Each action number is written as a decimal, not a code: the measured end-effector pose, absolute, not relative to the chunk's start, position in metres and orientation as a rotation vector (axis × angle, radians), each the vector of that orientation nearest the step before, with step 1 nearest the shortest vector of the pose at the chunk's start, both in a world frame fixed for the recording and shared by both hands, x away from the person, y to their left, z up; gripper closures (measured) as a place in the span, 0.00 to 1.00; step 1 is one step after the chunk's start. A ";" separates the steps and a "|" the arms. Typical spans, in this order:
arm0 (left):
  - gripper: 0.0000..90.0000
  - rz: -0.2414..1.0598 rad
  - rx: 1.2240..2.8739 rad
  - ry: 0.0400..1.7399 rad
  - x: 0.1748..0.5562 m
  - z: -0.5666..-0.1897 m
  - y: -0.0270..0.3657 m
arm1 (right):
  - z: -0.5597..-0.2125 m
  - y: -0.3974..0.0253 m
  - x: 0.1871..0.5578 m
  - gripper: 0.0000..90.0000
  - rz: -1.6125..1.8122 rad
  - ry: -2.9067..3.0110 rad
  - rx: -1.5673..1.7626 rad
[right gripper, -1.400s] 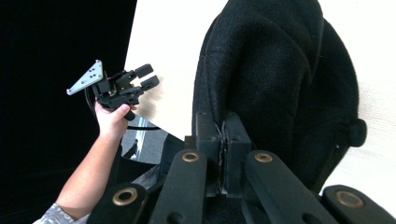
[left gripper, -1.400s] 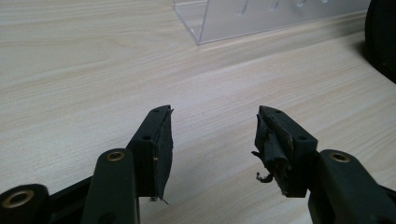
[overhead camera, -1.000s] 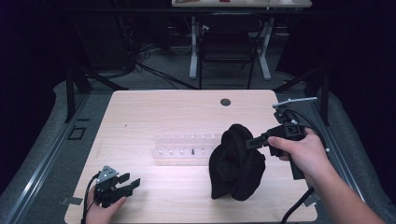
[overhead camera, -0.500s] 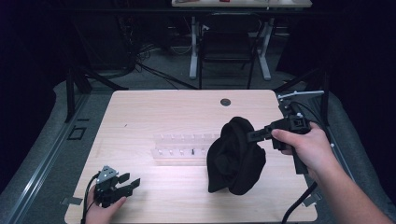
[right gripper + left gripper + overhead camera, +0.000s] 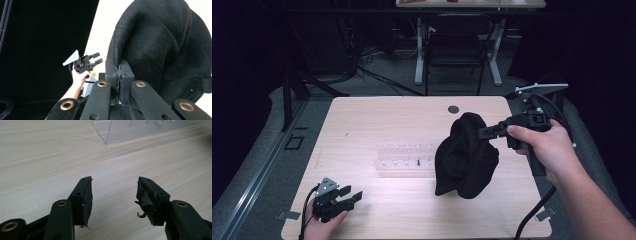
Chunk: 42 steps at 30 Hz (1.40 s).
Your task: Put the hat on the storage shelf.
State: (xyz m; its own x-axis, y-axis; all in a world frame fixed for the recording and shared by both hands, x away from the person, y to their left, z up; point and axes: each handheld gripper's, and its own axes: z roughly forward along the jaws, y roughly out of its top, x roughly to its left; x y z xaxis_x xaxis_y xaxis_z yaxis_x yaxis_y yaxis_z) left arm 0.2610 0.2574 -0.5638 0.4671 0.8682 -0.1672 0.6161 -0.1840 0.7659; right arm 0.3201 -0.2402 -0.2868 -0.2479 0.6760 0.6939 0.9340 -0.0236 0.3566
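Black cloth (image 5: 466, 156) hung pinched in the right gripper (image 5: 486, 132), its lower end perhaps touching the wooden table (image 5: 362, 125) (beside a clear rack (image 5: 404, 160)). Left gripper (image 5: 353, 198) rested spread.

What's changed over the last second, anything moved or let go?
The right claw, still shut on the black cloth, has lifted it and carried it slightly right and away from the person. The left claw stayed open at the near left corner, and the clear rack hasn't moved.
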 end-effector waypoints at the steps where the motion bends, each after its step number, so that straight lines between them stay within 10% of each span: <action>1: 0.52 0.391 1.900 1.243 0.261 -0.564 0.257 | -0.285 -0.240 0.321 0.98 -1.150 -1.941 -1.690; 42: 0.52 0.370 1.919 1.231 0.263 -0.562 0.259 | -0.269 -0.208 0.373 0.98 -1.216 -1.937 -1.744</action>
State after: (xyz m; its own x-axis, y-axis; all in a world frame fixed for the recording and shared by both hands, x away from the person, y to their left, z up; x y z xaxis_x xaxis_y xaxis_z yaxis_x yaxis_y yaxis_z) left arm 0.2629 0.2585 -0.5625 0.4814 0.8596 -0.1716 0.6228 -0.1977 0.7570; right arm 0.3730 -0.2083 -0.2689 -0.2425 0.6912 0.6808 0.9135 -0.0737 0.4002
